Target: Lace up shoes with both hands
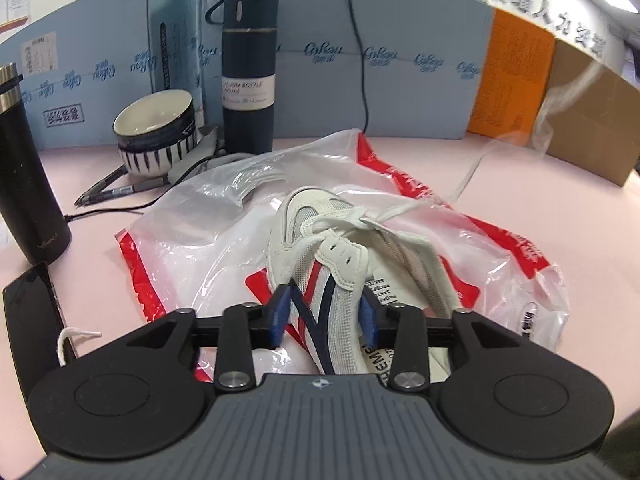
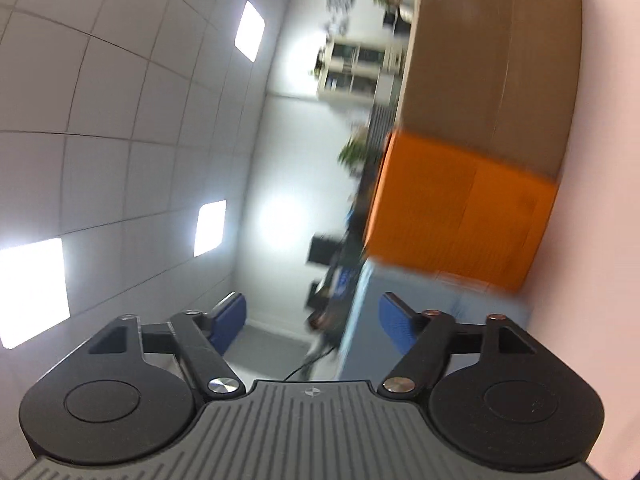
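A white sneaker (image 1: pixel 320 232) with red and navy stripes lies on a clear plastic bag (image 1: pixel 208 220) on the pink table. My left gripper (image 1: pixel 324 314) straddles the shoe's side wall, one blue pad outside and the other inside the opening, with the jaws partly apart. A white lace (image 1: pixel 464 184) runs from the top eyelets up to the right and blurs out in the air. Another lace end (image 1: pixel 80 334) lies at the lower left. My right gripper (image 2: pixel 312 320) is open and empty, rolled sideways and facing the room and ceiling. Neither shoe nor lace shows in its view.
A dark flask (image 1: pixel 248 72), a striped bowl (image 1: pixel 156 132), pens (image 1: pixel 108 190) and a black tumbler (image 1: pixel 28 184) stand behind and left of the shoe. A phone (image 1: pixel 32 312) lies near left. Blue boards, an orange box (image 1: pixel 516 76) and a cardboard box (image 1: pixel 592 120) line the back.
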`<state>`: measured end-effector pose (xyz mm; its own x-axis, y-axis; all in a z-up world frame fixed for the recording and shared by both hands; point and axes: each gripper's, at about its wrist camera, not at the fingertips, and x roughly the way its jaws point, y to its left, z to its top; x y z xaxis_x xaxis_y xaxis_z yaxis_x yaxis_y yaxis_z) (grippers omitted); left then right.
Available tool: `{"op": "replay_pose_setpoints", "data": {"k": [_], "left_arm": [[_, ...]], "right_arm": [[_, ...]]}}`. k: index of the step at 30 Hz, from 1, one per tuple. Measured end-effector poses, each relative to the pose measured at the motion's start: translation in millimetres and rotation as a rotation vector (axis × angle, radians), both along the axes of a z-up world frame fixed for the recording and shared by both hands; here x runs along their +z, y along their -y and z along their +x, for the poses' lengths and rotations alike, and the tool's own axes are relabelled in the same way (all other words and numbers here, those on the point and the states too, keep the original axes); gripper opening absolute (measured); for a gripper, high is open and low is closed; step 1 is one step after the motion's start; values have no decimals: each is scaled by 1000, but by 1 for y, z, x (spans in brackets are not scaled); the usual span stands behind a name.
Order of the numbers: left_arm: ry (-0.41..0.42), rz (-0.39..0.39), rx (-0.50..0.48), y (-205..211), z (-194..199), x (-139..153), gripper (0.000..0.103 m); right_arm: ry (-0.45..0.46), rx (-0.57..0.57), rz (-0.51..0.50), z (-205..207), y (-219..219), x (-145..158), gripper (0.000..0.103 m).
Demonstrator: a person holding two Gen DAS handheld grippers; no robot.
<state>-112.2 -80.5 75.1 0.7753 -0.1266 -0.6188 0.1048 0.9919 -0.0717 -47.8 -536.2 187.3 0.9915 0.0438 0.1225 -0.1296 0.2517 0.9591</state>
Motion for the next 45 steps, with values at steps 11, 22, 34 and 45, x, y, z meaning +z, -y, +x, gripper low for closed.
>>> {"op": "replay_pose_setpoints", "data": {"k": [11, 22, 34, 45], "left_arm": [[75, 16, 69, -38, -50, 0, 68], [27, 227, 116, -117, -24, -2, 62], [-190, 255, -110, -154, 19, -22, 42], [-229, 247, -108, -158, 19, -33, 43]], "right_arm": [[-301, 533, -347, 45, -135, -57, 95], [-467, 946, -586, 43, -243, -125, 95], [-476, 928, -543, 31, -210, -121, 95], [-476, 474, -1131, 28, -137, -111, 95]]}}
